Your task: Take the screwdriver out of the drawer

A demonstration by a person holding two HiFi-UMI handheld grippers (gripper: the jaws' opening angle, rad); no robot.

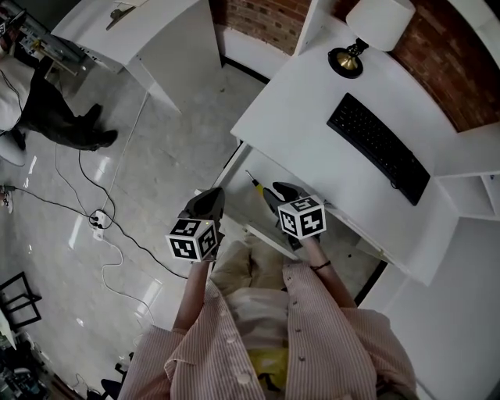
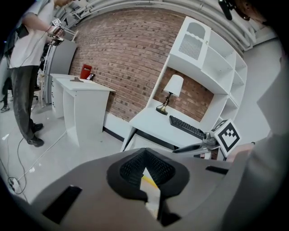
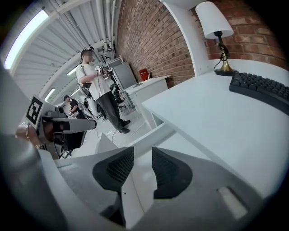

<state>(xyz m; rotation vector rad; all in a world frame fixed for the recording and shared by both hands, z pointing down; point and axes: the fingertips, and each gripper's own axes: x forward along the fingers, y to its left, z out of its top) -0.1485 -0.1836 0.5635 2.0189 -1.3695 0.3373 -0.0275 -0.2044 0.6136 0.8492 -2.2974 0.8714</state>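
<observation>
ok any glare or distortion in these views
head view: soft glare patches on the glossy floor; left gripper view: fisheye bows the brick wall, corners go black; right gripper view: ceiling light strip blown out, same fisheye bending

On the desk (image 1: 305,117): keyboard (image 1: 379,147) along the middle, lamp (image 1: 367,31) beyond its far end, by the wall. Under the desk's front edge, drawer (image 1: 264,166) pulled out, apparently with the screwdriver (image 1: 254,181) lying inside.

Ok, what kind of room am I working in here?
Probably a lab or studio mocked up as a home office: a white desk with a keyboard and lamp stands against a brick wall, but loose cables trail across the floor, and another person stands nearby handling equipment.
</observation>
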